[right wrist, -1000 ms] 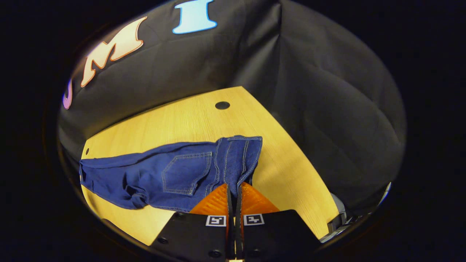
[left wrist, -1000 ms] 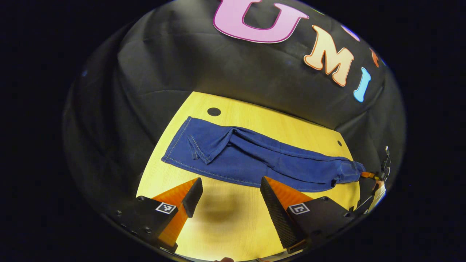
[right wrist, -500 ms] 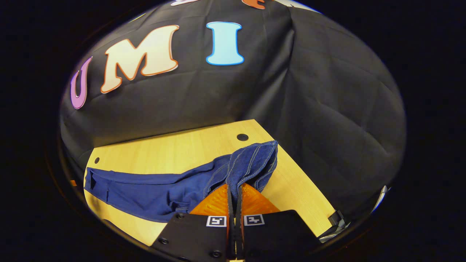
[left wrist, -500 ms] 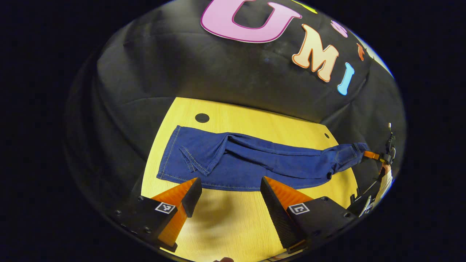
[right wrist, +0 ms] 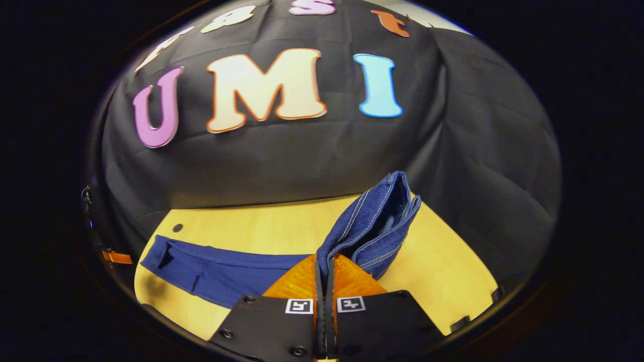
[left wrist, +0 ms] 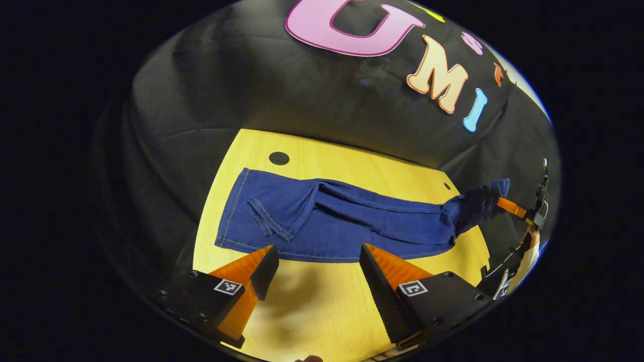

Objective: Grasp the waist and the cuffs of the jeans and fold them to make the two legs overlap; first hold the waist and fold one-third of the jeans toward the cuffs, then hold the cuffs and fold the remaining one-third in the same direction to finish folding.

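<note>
Blue jeans (left wrist: 332, 221) lie lengthwise on the yellow table (left wrist: 312, 311), legs roughly overlapped, with one cuff (left wrist: 269, 213) folded back at the left end. My left gripper (left wrist: 314, 261) hovers open just in front of the jeans' near edge, nothing between its fingers. My right gripper (right wrist: 324, 261) is shut on the waist (right wrist: 375, 223), which stands lifted off the table and bunched above the fingers. In the left gripper view the raised waist (left wrist: 478, 203) hangs from the right gripper (left wrist: 503, 205) at the far right. The legs (right wrist: 216, 269) trail away to the left.
The wooden table (right wrist: 443, 271) has small dark holes near its corners (left wrist: 278, 158) (right wrist: 177, 228). Black cloth walls close in behind and at both sides. A hand and sleeve (left wrist: 528, 246) show at the far right edge.
The right gripper has lifted the waist up off the table and tilted upward; the back pocket panel has folded out of sight. The left gripper has stayed open, barely moving.
</note>
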Action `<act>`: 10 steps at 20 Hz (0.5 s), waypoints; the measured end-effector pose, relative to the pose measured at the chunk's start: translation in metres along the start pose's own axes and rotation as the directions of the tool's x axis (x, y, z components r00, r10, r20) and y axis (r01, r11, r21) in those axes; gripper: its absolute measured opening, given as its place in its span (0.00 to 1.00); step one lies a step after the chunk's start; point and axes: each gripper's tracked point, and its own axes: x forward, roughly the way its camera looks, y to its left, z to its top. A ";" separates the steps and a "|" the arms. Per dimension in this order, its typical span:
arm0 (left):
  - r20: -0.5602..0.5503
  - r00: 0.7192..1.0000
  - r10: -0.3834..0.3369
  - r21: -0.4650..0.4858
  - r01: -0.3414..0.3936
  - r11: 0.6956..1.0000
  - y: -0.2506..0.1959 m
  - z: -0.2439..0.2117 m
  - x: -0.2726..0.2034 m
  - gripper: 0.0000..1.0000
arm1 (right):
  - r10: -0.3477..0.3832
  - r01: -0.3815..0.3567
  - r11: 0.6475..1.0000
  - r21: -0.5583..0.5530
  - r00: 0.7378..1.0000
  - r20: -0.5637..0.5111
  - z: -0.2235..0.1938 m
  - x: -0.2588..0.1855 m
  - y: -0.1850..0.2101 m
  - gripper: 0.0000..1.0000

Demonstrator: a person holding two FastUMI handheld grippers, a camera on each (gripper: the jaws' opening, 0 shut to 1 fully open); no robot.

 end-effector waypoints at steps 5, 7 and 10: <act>0.009 0.999 0.039 -0.016 -0.039 0.999 0.023 -0.003 -0.004 0.97 | 0.162 -0.164 0.986 -0.017 0.985 -0.056 -0.043 0.015 0.094 0.03; 0.006 0.999 0.052 -0.024 -0.052 0.998 0.030 -0.005 -0.004 0.97 | 0.207 -0.209 0.978 -0.016 0.974 -0.096 -0.065 0.027 0.118 0.03; 0.006 0.997 0.072 -0.033 -0.072 0.997 0.039 -0.006 -0.002 0.97 | 0.239 -0.245 0.970 -0.013 0.957 -0.163 -0.101 0.046 0.136 0.03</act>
